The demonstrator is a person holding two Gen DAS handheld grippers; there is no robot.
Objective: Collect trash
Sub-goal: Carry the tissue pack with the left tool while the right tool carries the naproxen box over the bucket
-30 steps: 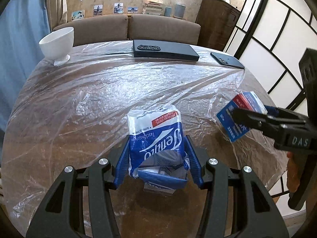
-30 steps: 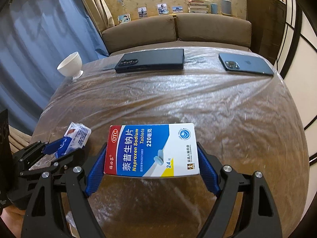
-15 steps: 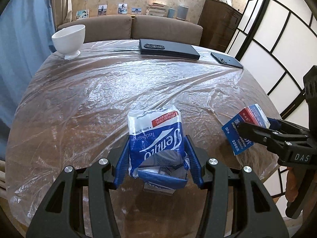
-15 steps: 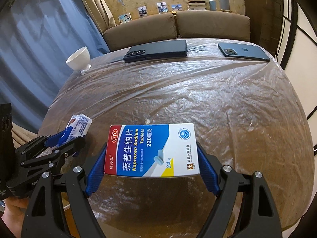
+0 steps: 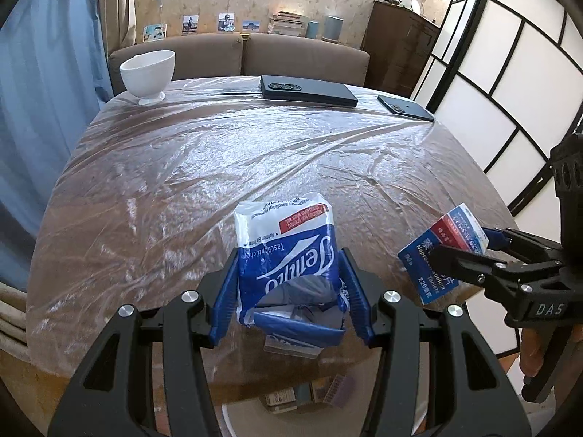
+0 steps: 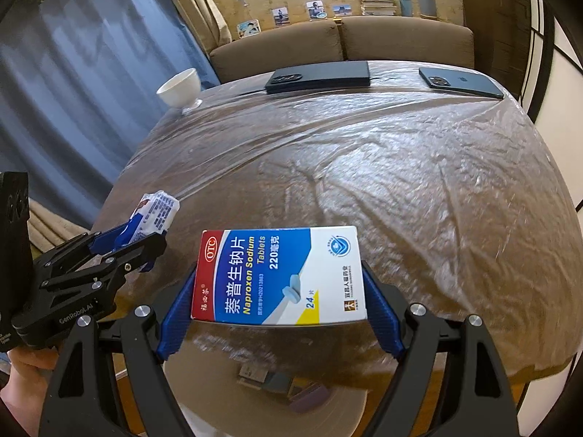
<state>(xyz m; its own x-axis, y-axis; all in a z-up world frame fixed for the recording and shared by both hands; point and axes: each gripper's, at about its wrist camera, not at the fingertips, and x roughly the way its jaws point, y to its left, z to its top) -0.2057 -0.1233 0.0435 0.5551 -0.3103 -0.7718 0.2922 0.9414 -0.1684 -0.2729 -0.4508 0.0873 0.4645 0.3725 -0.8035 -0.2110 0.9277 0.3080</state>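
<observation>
Left claw [image 5: 289,293] clamps tissue pack [image 5: 286,244]; right view shows pill box [image 6: 278,275] label.

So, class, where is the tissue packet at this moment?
The tissue packet is clamped in the left gripper at the table's near edge, left of the medicine box.

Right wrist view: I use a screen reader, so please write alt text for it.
The right gripper clamps a Naproxen Sodium tablet box over the edge of a plastic-covered table. At left, the left gripper holds a tissue pack; a bin sits below.
</observation>
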